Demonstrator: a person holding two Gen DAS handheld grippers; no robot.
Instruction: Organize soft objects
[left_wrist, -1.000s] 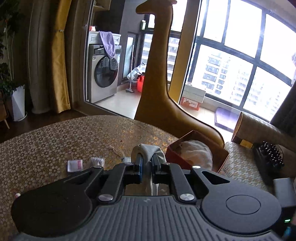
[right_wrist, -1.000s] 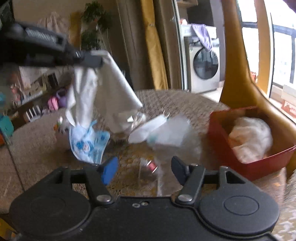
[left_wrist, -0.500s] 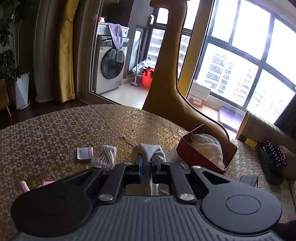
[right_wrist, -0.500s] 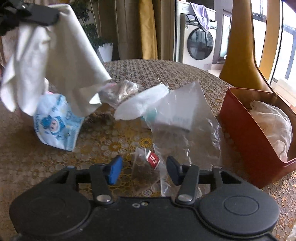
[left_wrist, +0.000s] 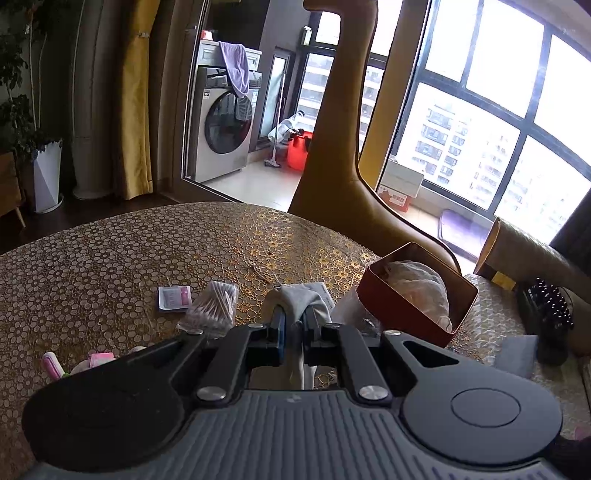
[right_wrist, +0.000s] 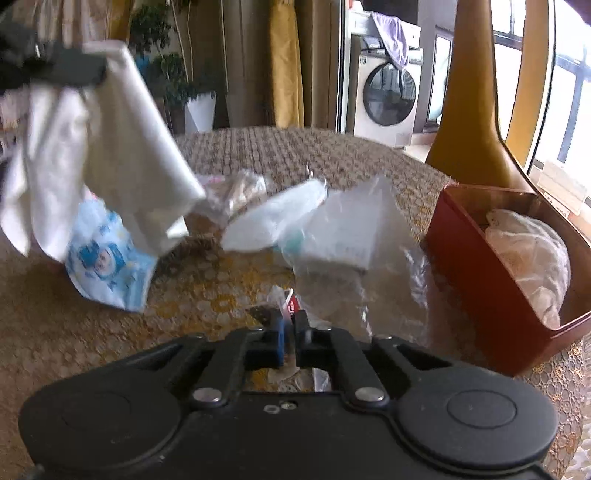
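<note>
My left gripper (left_wrist: 294, 318) is shut on a white cloth (left_wrist: 295, 301) and holds it above the table; in the right wrist view the cloth (right_wrist: 110, 155) hangs at upper left. My right gripper (right_wrist: 290, 325) is shut on a small clear sachet with a red label (right_wrist: 290, 304) low over the table. A red box (right_wrist: 491, 280) at the right holds a crumpled white bag (right_wrist: 528, 254); it also shows in the left wrist view (left_wrist: 402, 306). A blue-printed wipes pack (right_wrist: 107, 266) lies at the left.
A clear plastic bag (right_wrist: 354, 236), a white pad (right_wrist: 273, 214) and a cotton swab pack (left_wrist: 216, 302) lie on the gold-patterned table (left_wrist: 110, 266). A small pink sachet (left_wrist: 173, 297) is near them. A tall tan chair back (left_wrist: 332, 166) stands behind the box.
My right gripper has closed from open onto the small sachet. My left gripper has risen slightly, still holding the cloth.
</note>
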